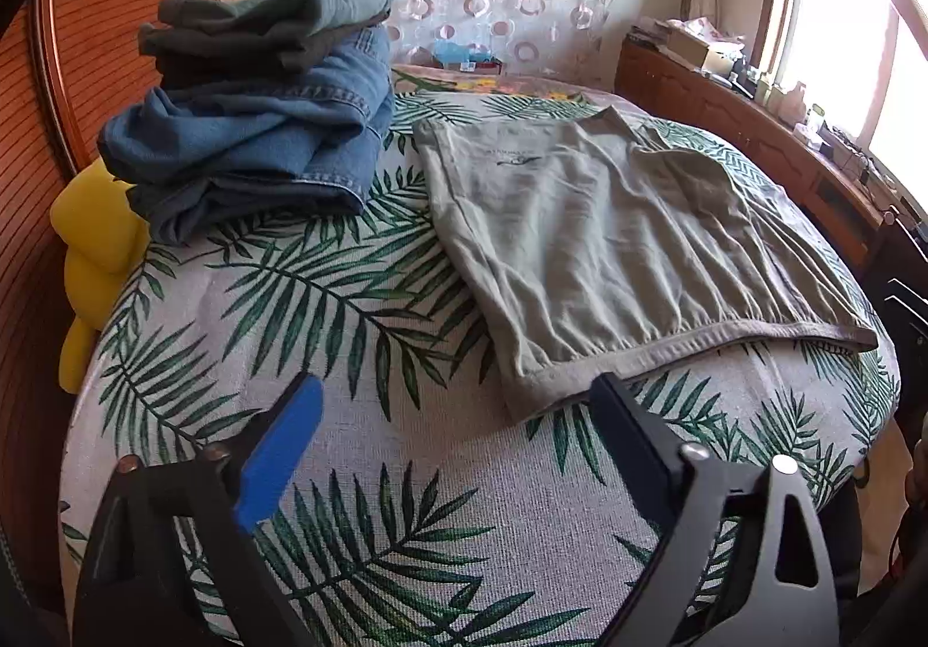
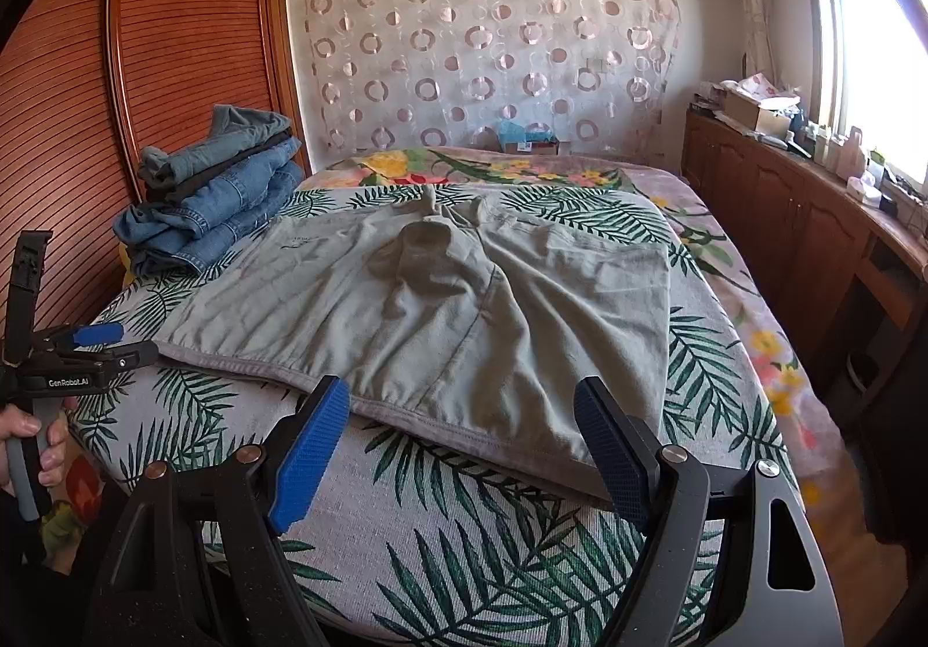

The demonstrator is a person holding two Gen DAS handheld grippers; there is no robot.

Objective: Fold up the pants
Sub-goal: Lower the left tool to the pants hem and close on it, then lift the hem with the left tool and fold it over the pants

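Across the palm-print bed [image 2: 232, 403] grey pants [image 2: 441, 311] lie sideways, waistband facing my two gaping, empty hand-held grippers, left [image 1: 458, 403] and right [image 2: 464, 409].

The pale grey-green cotton-like pants [image 2: 441, 311] are seen as soft, matt, creased cloth, laid on a coarse-woven, matt palm-leaf-printed cover [image 1: 406, 473]. The stack of blue denim jeans and dark folded trousers [image 1: 261, 113] is shown as heavier twill with stitched seams. The reddish slatted wooden doors [image 2: 174, 38] are given a slight sheen, and the blue ribbed finger pads [image 2: 310, 464] look like matt plastic on black arms with metal rivets.
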